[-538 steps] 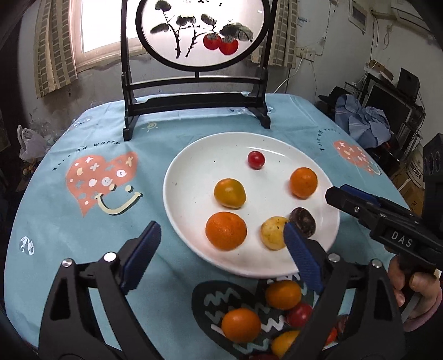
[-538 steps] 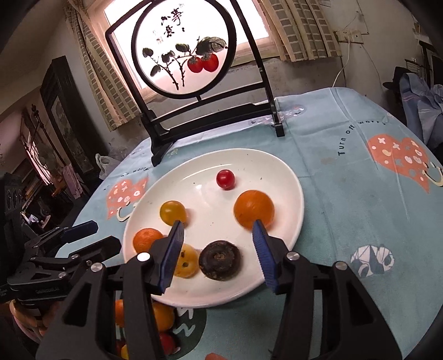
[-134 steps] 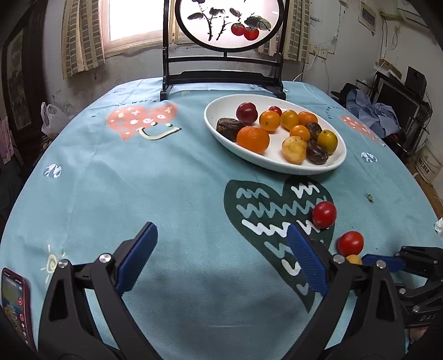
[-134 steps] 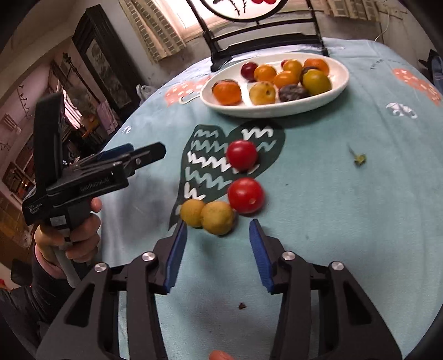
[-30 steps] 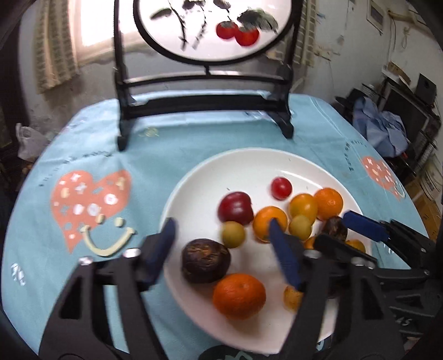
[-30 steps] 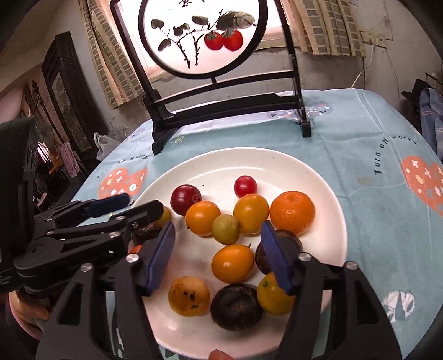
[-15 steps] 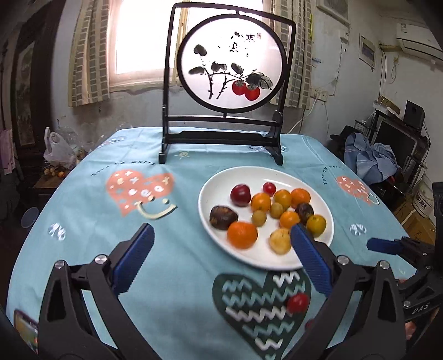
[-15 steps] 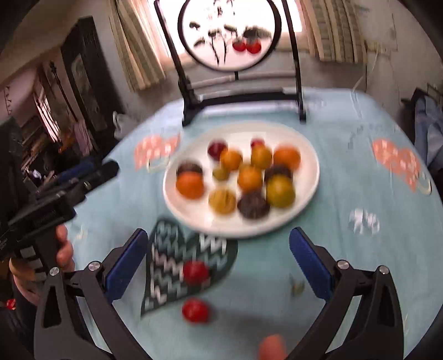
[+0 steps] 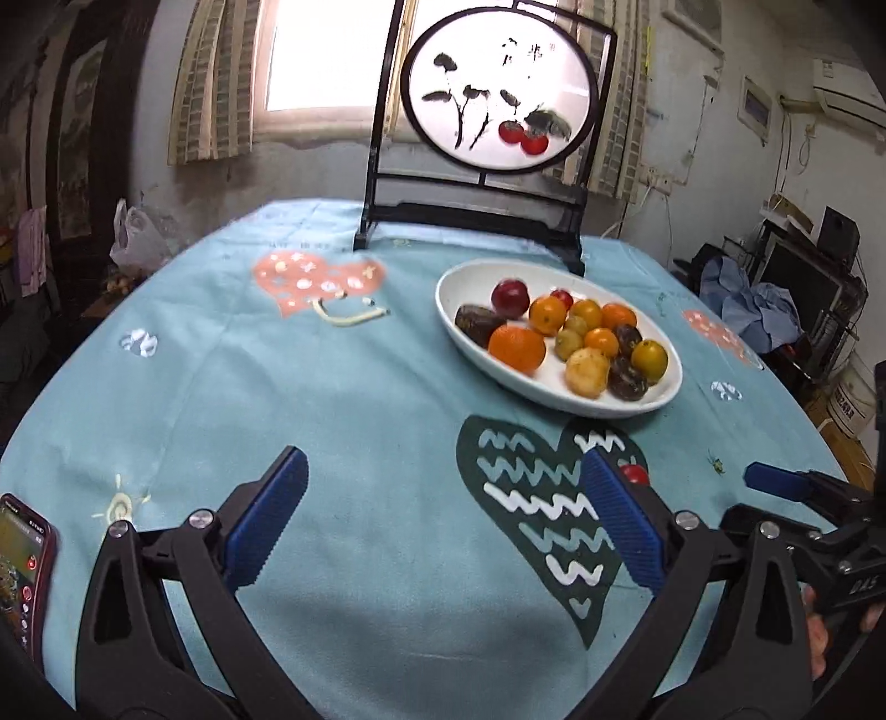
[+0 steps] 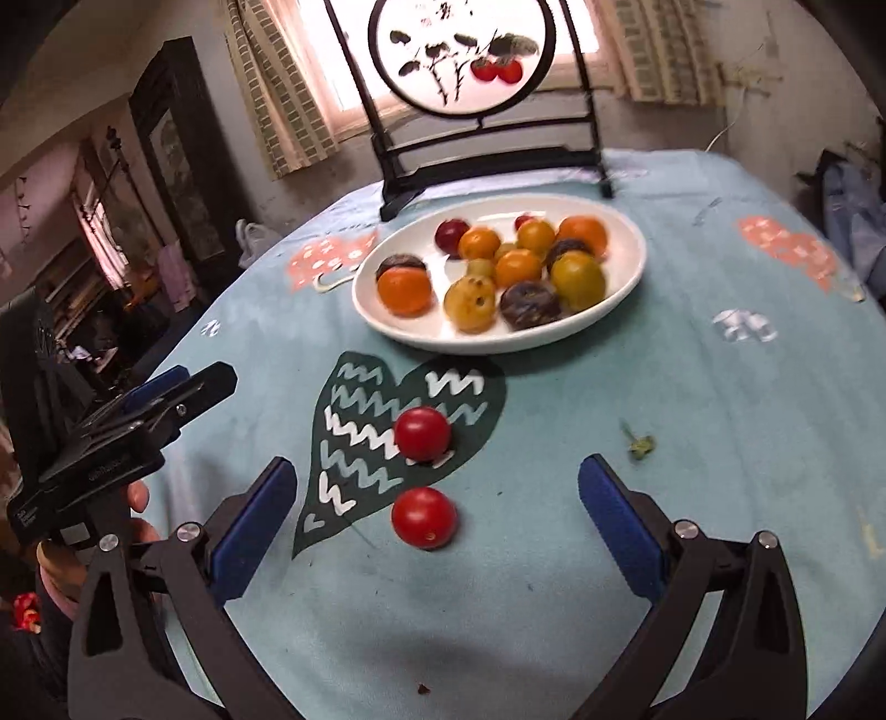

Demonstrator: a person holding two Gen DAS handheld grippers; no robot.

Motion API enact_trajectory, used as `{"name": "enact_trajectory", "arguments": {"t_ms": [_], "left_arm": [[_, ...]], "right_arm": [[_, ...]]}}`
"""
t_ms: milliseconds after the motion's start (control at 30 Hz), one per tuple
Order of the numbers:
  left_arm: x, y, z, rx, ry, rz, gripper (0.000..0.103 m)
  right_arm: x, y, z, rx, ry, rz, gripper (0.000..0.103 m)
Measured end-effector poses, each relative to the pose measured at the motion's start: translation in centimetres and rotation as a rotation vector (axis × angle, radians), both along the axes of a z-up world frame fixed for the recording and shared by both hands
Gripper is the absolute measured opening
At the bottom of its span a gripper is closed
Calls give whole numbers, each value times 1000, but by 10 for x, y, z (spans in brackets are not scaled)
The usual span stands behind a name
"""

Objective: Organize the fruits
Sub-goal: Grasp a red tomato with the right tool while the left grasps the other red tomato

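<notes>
On the white plate [image 10: 620,299], oranges [image 10: 404,289], plums, small yellow fruits [image 10: 469,302].

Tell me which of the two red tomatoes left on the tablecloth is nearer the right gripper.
The nearer tomato, lying on plain blue cloth just off the dark heart print; the other tomato sits on the print, closer to the plate.

Black tongs [image 10: 437,531], ribbed blue pads [image 10: 252,537], silver screws.

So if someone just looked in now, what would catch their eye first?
The white plate heaped with fruit mid-table, before the round painted screen. Then two red tomatoes loose on the cloth, lying ahead of the open right gripper.
</notes>
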State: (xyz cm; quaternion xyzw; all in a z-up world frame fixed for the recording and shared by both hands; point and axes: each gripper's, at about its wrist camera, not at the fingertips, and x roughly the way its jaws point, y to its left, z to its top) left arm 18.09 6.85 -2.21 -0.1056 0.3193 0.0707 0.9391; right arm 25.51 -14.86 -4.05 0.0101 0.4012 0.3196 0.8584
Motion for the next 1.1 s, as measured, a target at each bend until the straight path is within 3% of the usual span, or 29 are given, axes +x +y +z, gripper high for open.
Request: {"name": "enact_trajectory", "arguments": {"t_ms": [100,200,500,633,867,967,1100], "left_arm": [[7,8,-6,-73,70,14,101],[9,10,-10,-129,96,-4,101],[2,1,-6,-121,54,-46,101],[2,-3,-3,-72,46,-33,101],[5,0,-6,-85,70,-35,101],[6,1,-7,-84,77,-31,101],[7,1,-8,-81,87,-27,101]], "right_arm": [[-4,10,-6,-93,-25,36,98],[-14,13,-4,-104,-68,62,98],[-15,25,-13,-141,-37,120,79],[-16,29,-15,-152,-32,138,79],[-12,33,-17,-195,-48,89,78],[-16,40,-17,-236,-79,105,65],[-11,43,-25,-275,-50,104,51]]}}
